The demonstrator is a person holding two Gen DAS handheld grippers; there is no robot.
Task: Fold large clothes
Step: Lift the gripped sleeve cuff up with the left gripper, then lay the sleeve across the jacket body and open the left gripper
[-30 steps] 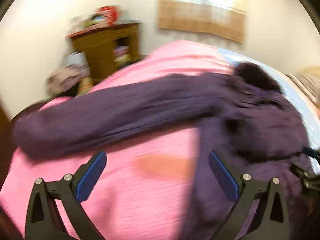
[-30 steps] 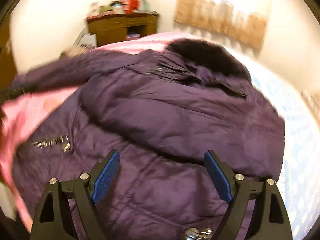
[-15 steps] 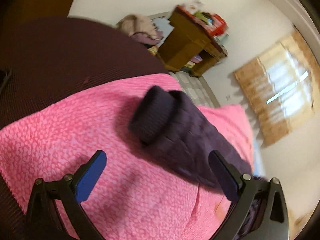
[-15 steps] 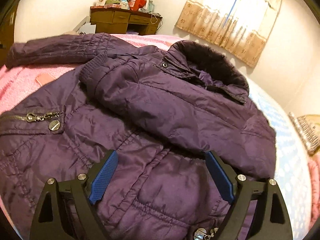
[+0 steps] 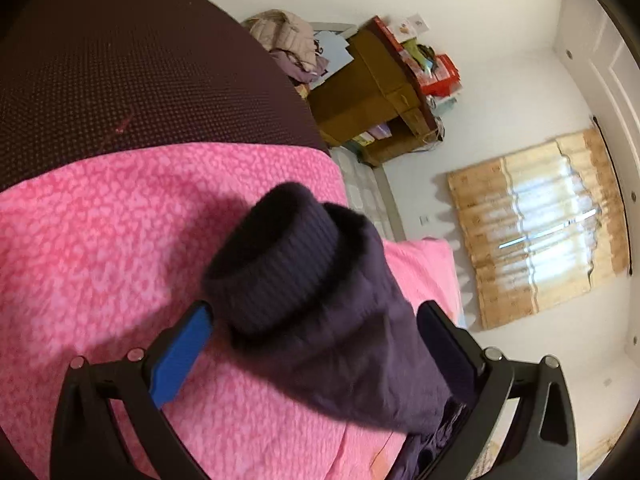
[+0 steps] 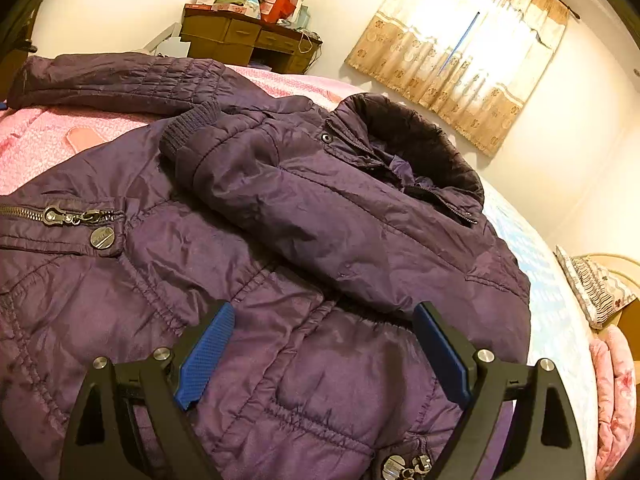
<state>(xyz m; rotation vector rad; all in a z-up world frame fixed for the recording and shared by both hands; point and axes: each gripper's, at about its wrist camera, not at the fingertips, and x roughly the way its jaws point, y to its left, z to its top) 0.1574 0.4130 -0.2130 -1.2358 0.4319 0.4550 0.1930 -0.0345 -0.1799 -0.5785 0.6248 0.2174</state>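
A large dark purple padded jacket (image 6: 320, 232) lies front up on a pink blanket (image 6: 36, 148) on a bed. One sleeve is folded across its chest, with its ribbed cuff (image 6: 188, 124) near the middle; the other sleeve (image 6: 120, 80) stretches out to the left. In the left wrist view that sleeve's ribbed cuff (image 5: 276, 256) lies between the jaws of my open left gripper (image 5: 316, 326), which is not closed on it. My right gripper (image 6: 324, 338) is open and empty, just above the jacket's lower front.
A wooden desk (image 6: 248, 40) piled with boxes stands at the back wall, next to a curtained window (image 6: 472, 48). A dark mesh surface (image 5: 120, 64) borders the blanket. A light blue sheet (image 6: 552, 312) and a pillow (image 6: 596, 288) lie to the right.
My left gripper has swung from the blanket out to the extended sleeve's end and closed in until the cuff sits between its jaws. My right gripper has barely moved above the jacket.
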